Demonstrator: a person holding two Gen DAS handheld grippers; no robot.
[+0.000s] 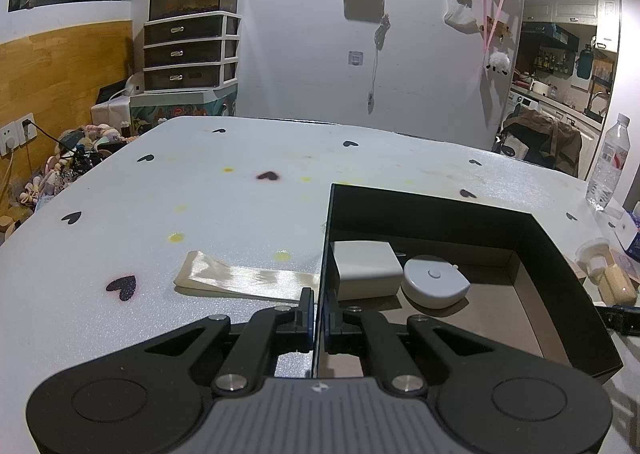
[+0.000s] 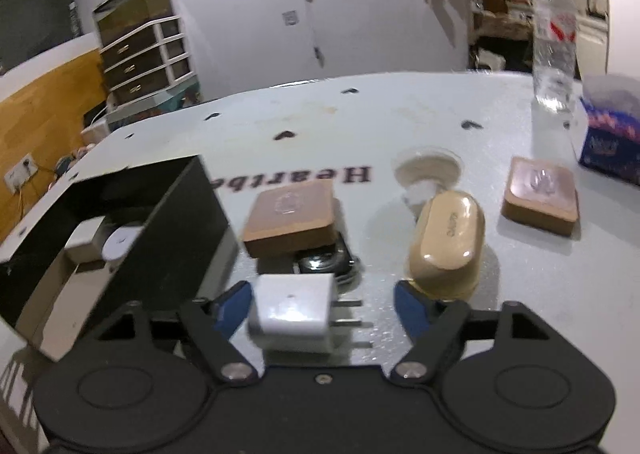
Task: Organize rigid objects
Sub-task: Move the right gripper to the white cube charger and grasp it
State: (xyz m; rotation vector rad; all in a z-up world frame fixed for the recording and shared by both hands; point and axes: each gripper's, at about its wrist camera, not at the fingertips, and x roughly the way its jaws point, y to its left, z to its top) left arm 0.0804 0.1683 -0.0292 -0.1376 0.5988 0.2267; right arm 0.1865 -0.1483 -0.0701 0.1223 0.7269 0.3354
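Observation:
My left gripper (image 1: 319,306) is shut on the thin left wall of an open black box (image 1: 560,254). Inside the box lie a white block (image 1: 366,268) and a round pale grey disc (image 1: 436,282). In the right wrist view my right gripper (image 2: 323,310) stands open over the table, just right of the black box (image 2: 176,238). A white plug adapter (image 2: 294,310) lies between its blue pads, close to the left pad, with its prongs pointing at the right pad and a gap before it. A tan oval case (image 2: 446,242) stands just beyond the right fingertip.
A brown square block (image 2: 294,218) rests on a shiny metal item (image 2: 324,264) ahead of the adapter. A second brown block (image 2: 540,194), a clear round lid (image 2: 428,170), a water bottle (image 2: 554,42) and a blue tissue box (image 2: 612,134) stand further right. A cream ribbon (image 1: 240,276) lies left of the box.

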